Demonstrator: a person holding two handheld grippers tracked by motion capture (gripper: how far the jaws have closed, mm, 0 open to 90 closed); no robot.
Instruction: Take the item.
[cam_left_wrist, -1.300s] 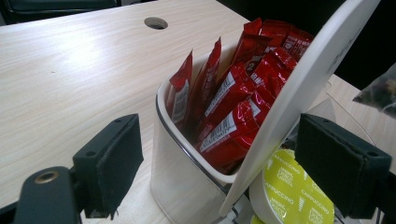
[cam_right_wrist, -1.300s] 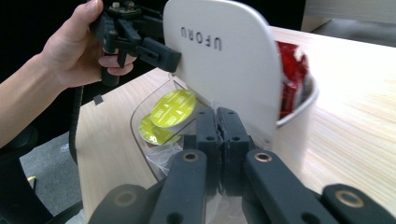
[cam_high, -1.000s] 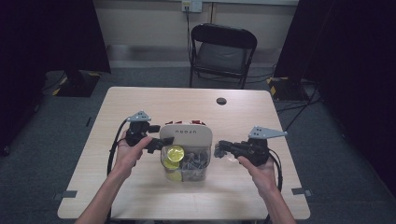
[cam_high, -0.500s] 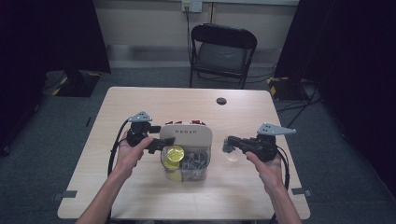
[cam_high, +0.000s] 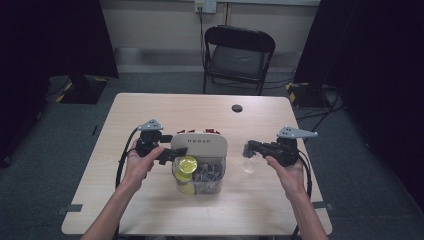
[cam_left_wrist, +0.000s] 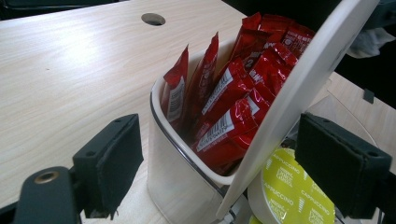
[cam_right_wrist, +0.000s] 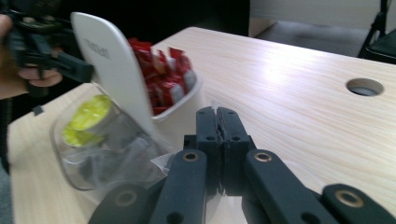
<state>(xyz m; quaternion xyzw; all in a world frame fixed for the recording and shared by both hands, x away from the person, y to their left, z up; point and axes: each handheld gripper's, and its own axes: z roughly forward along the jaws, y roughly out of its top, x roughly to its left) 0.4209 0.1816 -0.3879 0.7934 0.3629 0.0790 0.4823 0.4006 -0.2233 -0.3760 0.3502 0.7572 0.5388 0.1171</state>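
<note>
A clear organiser (cam_high: 219, 167) with a white upright panel (cam_high: 200, 142) stands mid-table. Red sachets (cam_left_wrist: 233, 93) fill its rear white cup, and yellow capsules (cam_high: 187, 164) lie in the clear front bin beside several clear packets. My left gripper (cam_high: 172, 152) is open at the organiser's left side. In the left gripper view its jaws (cam_left_wrist: 224, 154) straddle the cup's corner and the panel without pressing on them. My right gripper (cam_high: 252, 146) sits to the right of the organiser, shut on a clear plastic packet (cam_high: 248, 159) that hangs from its tips. The jaws (cam_right_wrist: 217, 116) meet on that thin film.
A round cable hole (cam_high: 237, 108) lies in the tabletop behind the organiser. A black folding chair (cam_high: 237, 52) stands beyond the far edge. Bare wood stretches along the table's front and both sides. Dark curtains flank the room.
My right gripper has drawn away to the right from the organiser, carrying the clear packet with it. The left gripper and the organiser have stayed put.
</note>
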